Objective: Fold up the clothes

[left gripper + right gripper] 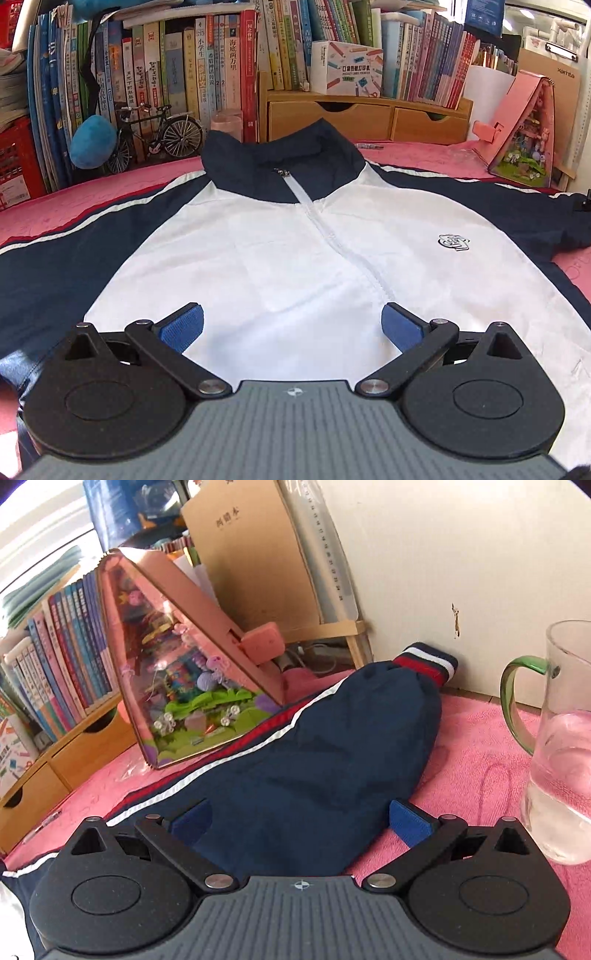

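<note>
Jacket (280, 251), white front with navy sleeves and collar, lies flat and face up on the pink cloth (44, 210), zip closed, collar toward the books (192, 74). Left gripper (291, 325) hovers over the lower white chest, jaws spread wide, holding nothing. Right gripper (301, 819) sits above the navy sleeve (332, 746), also wide open and empty; striped cuff (424, 664) reaches the wall. Glass mug (557, 738) with water stands just right of it. Pink triangular toy box (177, 672) beside the sleeve.

Upright books (192, 70), model bicycle (155, 133), pink triangular diorama (177, 672), glass mug (554, 738)
</note>
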Action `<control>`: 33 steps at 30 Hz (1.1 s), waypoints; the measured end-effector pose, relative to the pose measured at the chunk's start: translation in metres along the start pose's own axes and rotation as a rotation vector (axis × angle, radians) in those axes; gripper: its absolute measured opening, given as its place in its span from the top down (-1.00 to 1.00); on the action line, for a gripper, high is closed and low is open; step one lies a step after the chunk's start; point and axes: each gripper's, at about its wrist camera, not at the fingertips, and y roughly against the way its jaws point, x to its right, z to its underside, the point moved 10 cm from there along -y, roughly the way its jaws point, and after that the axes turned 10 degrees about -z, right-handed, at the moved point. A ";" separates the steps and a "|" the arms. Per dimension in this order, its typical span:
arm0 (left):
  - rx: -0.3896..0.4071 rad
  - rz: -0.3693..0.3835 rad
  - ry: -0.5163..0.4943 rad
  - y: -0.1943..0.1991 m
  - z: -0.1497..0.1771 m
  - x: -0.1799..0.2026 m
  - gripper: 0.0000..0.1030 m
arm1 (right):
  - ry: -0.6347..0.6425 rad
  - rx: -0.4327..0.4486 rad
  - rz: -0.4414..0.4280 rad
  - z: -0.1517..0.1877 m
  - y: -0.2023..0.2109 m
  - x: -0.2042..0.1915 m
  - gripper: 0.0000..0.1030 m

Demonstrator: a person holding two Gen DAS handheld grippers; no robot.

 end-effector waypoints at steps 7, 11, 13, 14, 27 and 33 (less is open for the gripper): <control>-0.002 -0.055 -0.028 -0.003 0.004 0.001 -1.00 | 0.016 0.004 0.118 -0.027 -0.041 0.021 -1.00; -0.002 -0.054 -0.026 -0.003 0.004 0.000 -1.00 | 0.006 0.007 0.093 -0.033 -0.052 0.018 -0.53; -0.002 -0.054 -0.025 -0.003 0.005 0.000 -1.00 | 0.018 -0.011 0.098 -0.029 -0.049 0.012 0.40; -0.002 -0.053 -0.025 -0.003 0.005 0.000 -1.00 | 0.009 -0.015 0.076 -0.028 -0.044 0.006 0.63; 0.000 -0.052 -0.022 -0.003 0.004 0.000 -1.00 | 0.563 -0.072 -0.572 0.059 0.072 -0.262 0.77; 0.000 -0.050 -0.019 -0.003 0.004 -0.001 -1.00 | 0.901 -0.283 -0.786 0.178 0.122 -0.322 -0.26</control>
